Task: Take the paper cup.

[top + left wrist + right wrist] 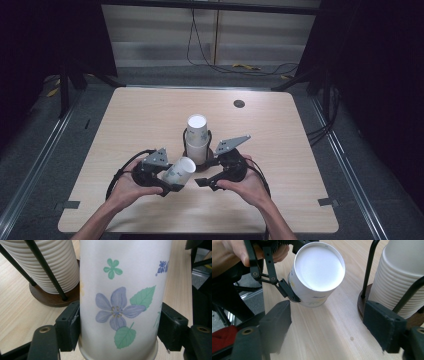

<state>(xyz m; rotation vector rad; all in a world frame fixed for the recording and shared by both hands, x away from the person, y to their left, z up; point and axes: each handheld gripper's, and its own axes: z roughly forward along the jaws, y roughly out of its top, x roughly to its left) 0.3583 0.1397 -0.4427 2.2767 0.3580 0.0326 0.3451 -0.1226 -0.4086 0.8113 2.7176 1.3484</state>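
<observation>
A white paper cup [180,171] printed with purple flowers and green leaves [125,277] lies tilted just above the table. My left gripper [172,181] is shut on it, a black pad pressing each side [70,325]. In the right gripper view the cup's round white end [318,270] faces the camera, with the left gripper [287,293] clamped on its wall. A stack of ribbed white cups [196,137] stands in a black wire holder on a round wooden base [397,277], just behind both grippers. My right gripper [206,172] is open [328,322], with nothing between its pads.
The light wooden table [280,200] has a dark round grommet [239,103] near its far edge. Cables [240,67] lie on the floor behind it. Both hands rest near the table's front half. Something red [222,338] shows below the table edge.
</observation>
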